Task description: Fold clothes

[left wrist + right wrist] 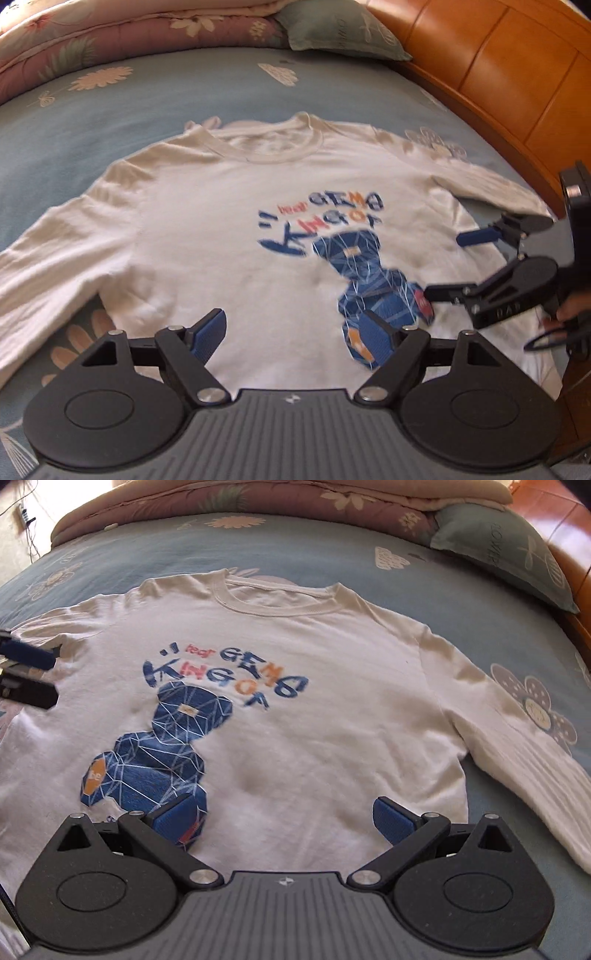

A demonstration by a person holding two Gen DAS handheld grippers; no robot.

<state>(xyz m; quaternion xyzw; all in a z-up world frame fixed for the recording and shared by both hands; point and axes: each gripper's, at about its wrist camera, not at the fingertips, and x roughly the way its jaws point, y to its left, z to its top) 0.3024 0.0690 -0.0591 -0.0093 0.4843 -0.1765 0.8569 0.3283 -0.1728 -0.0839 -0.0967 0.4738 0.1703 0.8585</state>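
Black two-finger left gripper and right gripper spread wide, empty, over white long-sleeved shirt with blue bear print, flat on blue floral bedsheet. Likely snag: pinching sheet with hem, dragging both. Beyond: folded pink quilt, green pillow, orange wooden headboard crowding the right sleeve.

Blue bed sheet with pale flower prints, spread under everything. White long-sleeved shirt flat at centre, print side up, collar toward 12 o'clock, sleeves out toward 3 and 9. Folded floral quilt along 12 o'clock; grey-green pillow at 1 o'clock.
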